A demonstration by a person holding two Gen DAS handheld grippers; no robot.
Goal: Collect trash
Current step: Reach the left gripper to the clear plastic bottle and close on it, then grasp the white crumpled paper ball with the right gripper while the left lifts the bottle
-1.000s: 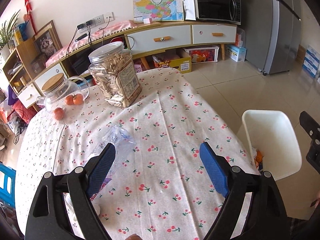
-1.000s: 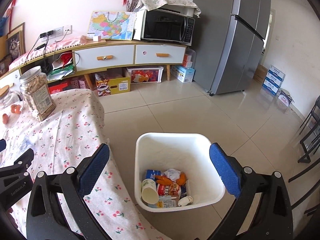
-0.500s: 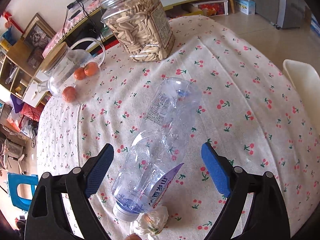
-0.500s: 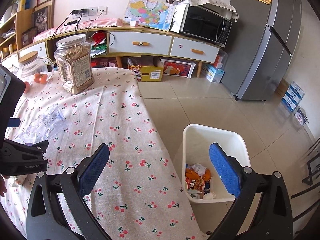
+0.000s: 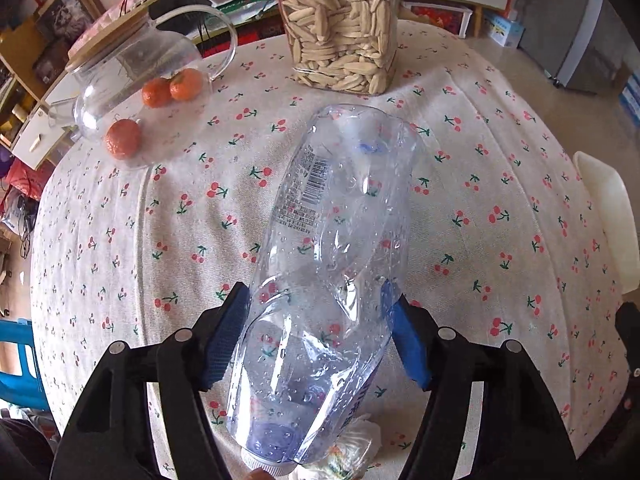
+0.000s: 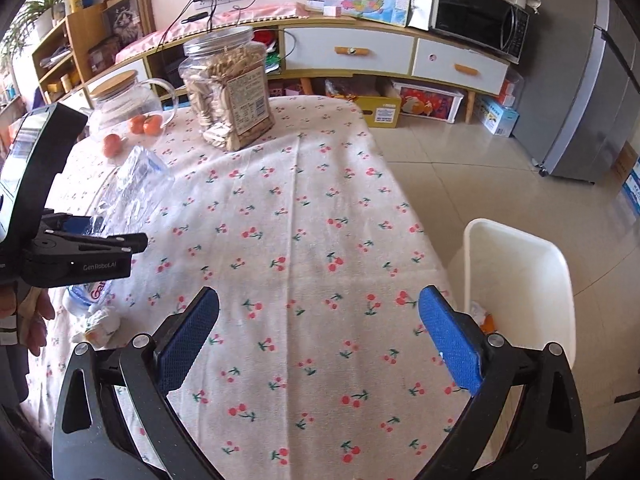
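Observation:
A crushed clear plastic bottle (image 5: 328, 264) lies on the cherry-print tablecloth (image 5: 500, 184), cap toward me. My left gripper (image 5: 316, 312) has its blue pads pressed against both sides of the bottle's lower body. The bottle also shows in the right wrist view (image 6: 132, 188), held by the left gripper. A crumpled white wrapper (image 5: 356, 444) lies by the cap; it shows in the right wrist view too (image 6: 98, 324). My right gripper (image 6: 316, 324) is open and empty above the table, left of the white trash bin (image 6: 520, 272), which holds some trash.
A jar of seeds (image 5: 340, 24) and a glass teapot (image 5: 136, 68) with oranges stand at the table's far side. The bin's rim (image 5: 612, 216) shows past the table's right edge. A sideboard, microwave and fridge (image 6: 600, 72) stand beyond.
My left gripper has moved down onto the bottle and closed on it. My right gripper has swung left from the bin to over the table.

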